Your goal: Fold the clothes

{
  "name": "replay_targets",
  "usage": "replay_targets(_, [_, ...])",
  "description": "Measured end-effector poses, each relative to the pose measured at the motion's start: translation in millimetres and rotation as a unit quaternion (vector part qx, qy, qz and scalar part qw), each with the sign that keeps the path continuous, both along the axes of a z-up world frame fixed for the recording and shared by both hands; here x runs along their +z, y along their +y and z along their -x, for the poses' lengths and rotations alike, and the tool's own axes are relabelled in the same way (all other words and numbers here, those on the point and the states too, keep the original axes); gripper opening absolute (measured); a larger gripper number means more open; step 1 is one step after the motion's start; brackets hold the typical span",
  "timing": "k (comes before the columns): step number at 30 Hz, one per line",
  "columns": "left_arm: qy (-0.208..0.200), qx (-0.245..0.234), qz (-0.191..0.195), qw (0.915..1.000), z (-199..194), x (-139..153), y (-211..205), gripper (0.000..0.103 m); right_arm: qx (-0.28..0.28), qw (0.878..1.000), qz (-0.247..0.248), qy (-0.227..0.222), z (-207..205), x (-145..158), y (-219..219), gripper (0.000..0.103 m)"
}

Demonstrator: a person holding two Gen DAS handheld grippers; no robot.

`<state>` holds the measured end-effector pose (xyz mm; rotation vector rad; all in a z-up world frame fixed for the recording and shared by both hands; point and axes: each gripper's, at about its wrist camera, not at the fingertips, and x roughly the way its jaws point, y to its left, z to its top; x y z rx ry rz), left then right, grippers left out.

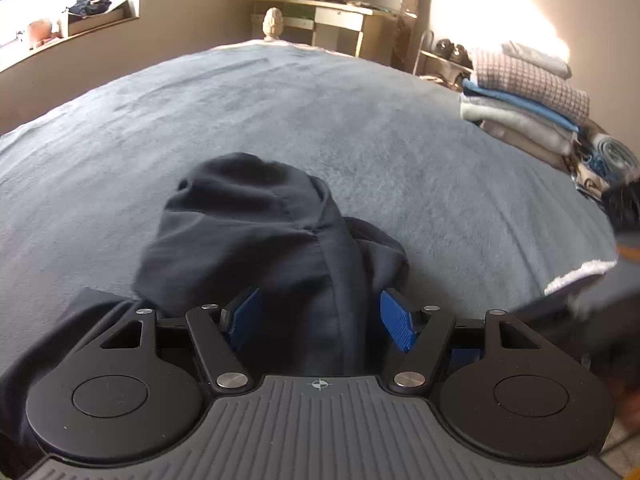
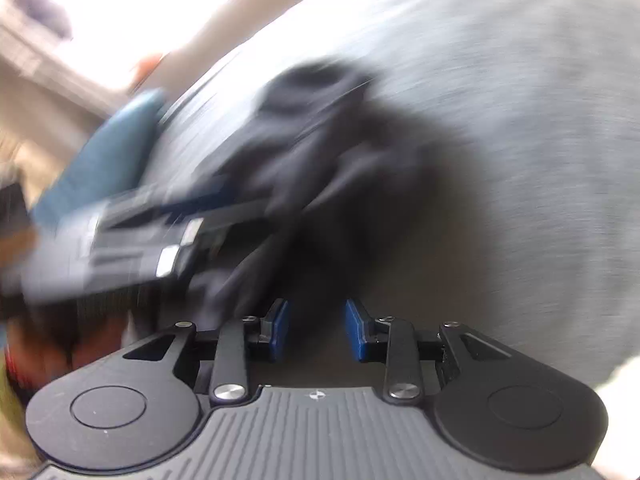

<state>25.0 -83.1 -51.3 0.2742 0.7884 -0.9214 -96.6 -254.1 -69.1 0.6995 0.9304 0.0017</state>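
Grey-blue blanket (image 1: 320, 120) beneath a folded linen stack (image 1: 528, 100); cluttered desk (image 1: 340, 12) beyond.

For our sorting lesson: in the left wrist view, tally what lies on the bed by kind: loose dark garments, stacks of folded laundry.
Loose dark garment: 1
Stack of folded laundry: 1
Total: 2

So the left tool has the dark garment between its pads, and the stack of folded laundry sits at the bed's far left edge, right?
Not quite. The left wrist view shows the stack of folded laundry at the far right edge of the bed, not the left. The rest holds: the dark garment runs between the blue pads of the left tool.
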Motion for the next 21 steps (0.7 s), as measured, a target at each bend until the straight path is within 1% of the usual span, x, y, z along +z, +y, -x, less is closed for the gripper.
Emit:
replay_targets(2, [0.002,-0.003,-0.007,1.0,0,-9,-9,0.062,-0.055,0.998,-0.017,-0.006,1,0,-25,0.038])
replay_targets(3, [0.002,0.0,-0.013,0.9999,-1,-14,-12,0.058,-0.082,0.996,-0.029,-0.01,0,-1,-35,0.047])
replay_targets(4, [0.002,0.004,-0.019,0.9998,-1,-18,-16,0.052,-0.109,0.993,-0.042,-0.014,-1,-2,-46,0.049])
replay_targets(5, [-0.001,0.01,-0.025,0.9996,-2,-21,-17,0.049,-0.128,0.989,-0.069,-0.018,-5,-7,-54,0.049])
replay_targets(6, [-0.004,0.017,-0.029,0.9994,-3,-24,-17,0.042,-0.142,0.985,-0.098,-0.017,-9,-15,-58,0.051])
replay_targets(7, [-0.004,0.023,-0.029,0.9993,-4,-26,-15,0.041,-0.156,0.98,-0.126,-0.015,-14,-23,-61,0.053])
replay_targets(9, [0.011,0.034,-0.018,0.9992,-9,-24,-10,0.039,-0.183,0.966,-0.181,-0.011,-23,-40,-67,0.054])
replay_targets(12, [0.026,0.05,-0.006,0.9984,-14,-24,-3,0.031,-0.196,0.955,-0.223,0.012,-32,-64,-61,0.054])
replay_targets(14, [0.034,0.059,-0.002,0.9977,-16,-27,-1,0.028,-0.195,0.948,-0.251,0.018,-33,-77,-55,0.054])
replay_targets(15, [0.039,0.064,0.002,0.9972,-18,-28,1,0.026,-0.191,0.949,-0.25,0.016,-35,-77,-52,0.054])
replay_targets(17, [0.049,0.076,0.011,0.9959,-20,-29,5,0.021,-0.18,0.953,-0.243,0.009,-38,-75,-47,0.052])
replay_targets(19, [0.061,0.092,0.023,0.9936,-22,-29,11,0.016,-0.172,0.957,-0.233,-0.002,-41,-74,-42,0.036])
replay_targets(20, [0.068,0.102,0.028,0.9921,-23,-28,14,0.014,-0.169,0.959,-0.227,-0.007,-42,-73,-41,0.031])
replay_targets(21, [0.072,0.112,0.032,0.9906,-23,-28,17,0.012,-0.166,0.963,-0.212,-0.009,-43,-70,-38,0.022])
